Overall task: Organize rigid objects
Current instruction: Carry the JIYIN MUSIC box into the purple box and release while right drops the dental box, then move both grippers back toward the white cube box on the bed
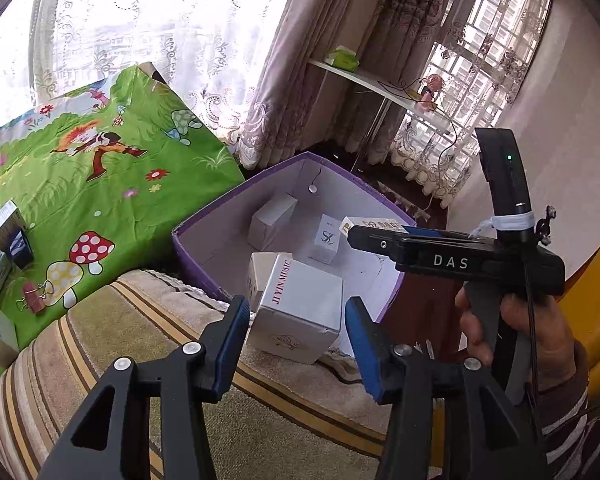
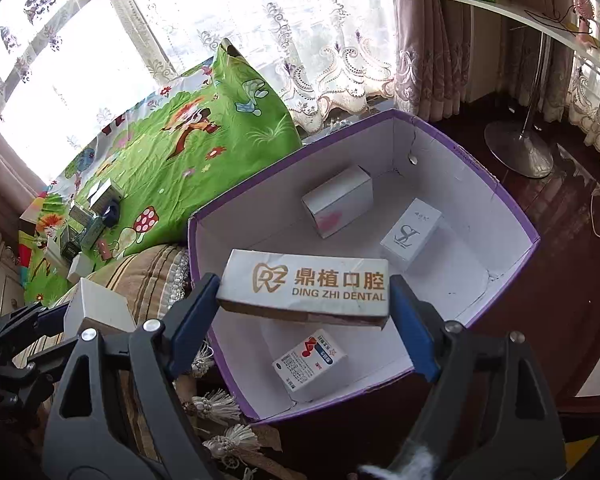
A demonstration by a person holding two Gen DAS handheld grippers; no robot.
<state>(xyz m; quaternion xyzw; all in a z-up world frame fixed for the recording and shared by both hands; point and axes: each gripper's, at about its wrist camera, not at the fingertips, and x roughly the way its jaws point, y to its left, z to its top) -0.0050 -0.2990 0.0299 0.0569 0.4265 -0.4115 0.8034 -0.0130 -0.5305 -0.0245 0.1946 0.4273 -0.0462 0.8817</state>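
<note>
A purple storage box (image 1: 204, 268) with a white inside stands beside the bed; it also shows in the right wrist view (image 2: 512, 208). My left gripper (image 1: 296, 328) is shut on a white JIYIN MUSIC box (image 1: 304, 304) near the storage box's near rim. My right gripper (image 2: 304, 304) is shut on a long white DING ZHI DENTAL box (image 2: 308, 284) and holds it over the storage box. Inside lie a plain white box (image 2: 336, 200), an SL box (image 2: 412, 236) and a red-and-blue printed box (image 2: 312, 364).
A green cartoon bedsheet (image 1: 112, 172) carries several small boxes (image 1: 8, 232) and a binder clip (image 1: 34, 296) at its left. A striped blanket (image 1: 140, 336) lies under my left gripper. A white shelf (image 1: 380, 84) and curtains stand behind. A lamp base (image 2: 520, 148) rests on the dark floor.
</note>
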